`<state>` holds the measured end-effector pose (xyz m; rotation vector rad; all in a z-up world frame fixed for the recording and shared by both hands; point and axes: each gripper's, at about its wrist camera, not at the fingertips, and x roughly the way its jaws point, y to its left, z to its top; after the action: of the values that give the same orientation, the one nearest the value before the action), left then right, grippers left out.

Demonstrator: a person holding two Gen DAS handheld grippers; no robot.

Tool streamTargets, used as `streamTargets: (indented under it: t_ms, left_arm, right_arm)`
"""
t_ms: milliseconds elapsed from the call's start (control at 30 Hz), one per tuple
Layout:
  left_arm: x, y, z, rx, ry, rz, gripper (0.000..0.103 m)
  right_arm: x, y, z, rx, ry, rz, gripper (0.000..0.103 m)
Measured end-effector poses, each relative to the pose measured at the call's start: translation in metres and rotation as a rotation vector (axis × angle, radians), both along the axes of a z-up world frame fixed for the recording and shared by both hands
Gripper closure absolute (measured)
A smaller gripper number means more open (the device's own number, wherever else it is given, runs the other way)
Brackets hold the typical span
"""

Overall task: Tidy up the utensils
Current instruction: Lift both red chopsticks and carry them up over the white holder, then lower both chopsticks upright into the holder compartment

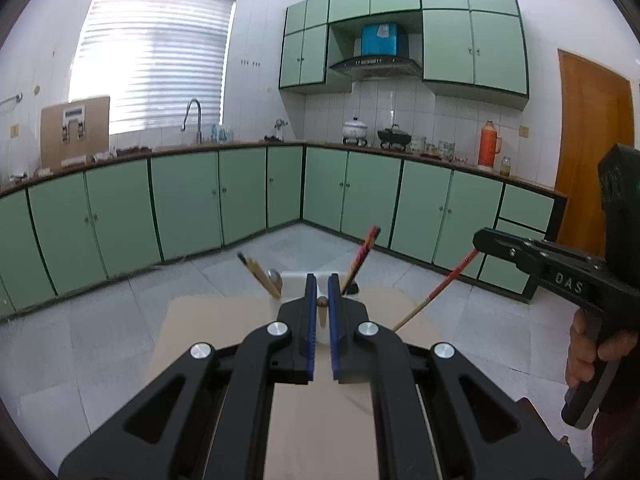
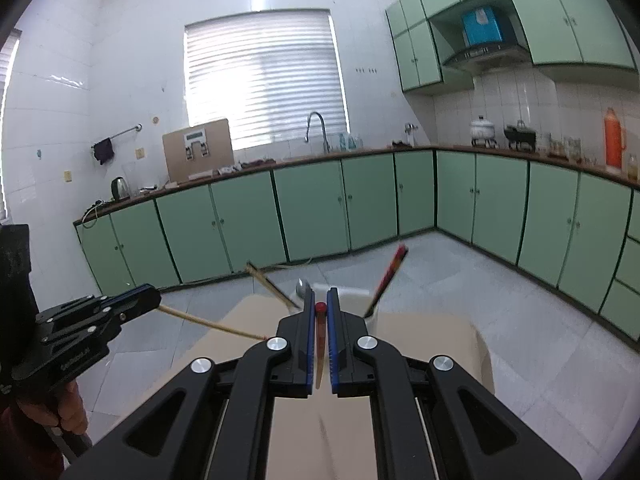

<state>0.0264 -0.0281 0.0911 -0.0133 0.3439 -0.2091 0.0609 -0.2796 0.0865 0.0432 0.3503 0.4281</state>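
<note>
In the left wrist view my left gripper [image 1: 321, 280] is shut on a tan chopstick [image 1: 322, 301], whose round end shows between the blue pads. Behind it a white utensil holder [image 1: 294, 280] stands at the table's far edge. It holds wooden chopsticks [image 1: 260, 272], a metal spoon [image 1: 275, 278] and a red-and-black chopstick [image 1: 362, 258]. In its own view my right gripper [image 2: 320, 294] is shut on a red chopstick [image 2: 320, 320]. That chopstick [image 1: 436, 288] slants down from the right gripper [image 1: 478, 240]. The left gripper [image 2: 154, 296] and its tan chopstick [image 2: 208, 322] show at the left.
The beige tabletop [image 1: 216, 320] lies under both grippers, with grey tiled floor [image 1: 100, 320] beyond it. Green cabinets [image 1: 184, 200] line the walls under a counter with a tap [image 1: 194, 116], pots and an orange flask [image 1: 488, 144]. A person's hand [image 1: 588, 348] grips the right handle.
</note>
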Motion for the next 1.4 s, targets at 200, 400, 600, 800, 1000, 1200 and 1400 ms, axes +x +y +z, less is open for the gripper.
streamTargets:
  t_ms: [200,400,600,800,1000,1200,1400]
  left_arm:
    - [0.010,-0.001,0.028,0.029,-0.059,0.011,0.098]
    - [0.043,0.001,0.052,0.032,-0.068,0.005,0.098]
    - [0.083,0.003,0.069,0.036,-0.060,-0.002,0.099]
    - [0.131,-0.004,0.071,0.053,-0.020,-0.011,0.099]
    - [0.166,-0.013,0.057,0.077,0.042,-0.030,0.098]
    - [0.194,-0.015,0.032,0.073,0.110,-0.036,0.099]
    - [0.212,-0.012,0.007,0.063,0.164,-0.027,0.098]
  right_arm:
    - [0.021,0.006,0.036,-0.002,-0.066,0.001,0.097]
    - [0.060,0.015,0.062,-0.014,-0.081,-0.008,0.097]
    - [0.102,0.024,0.075,-0.039,-0.082,-0.020,0.097]
    - [0.137,0.033,0.063,-0.071,-0.041,-0.035,0.097]
    - [0.166,0.038,0.043,-0.090,0.017,-0.031,0.097]
    - [0.186,0.041,0.024,-0.104,0.067,-0.020,0.097]
    - [0.194,0.046,0.002,-0.123,0.118,-0.008,0.097]
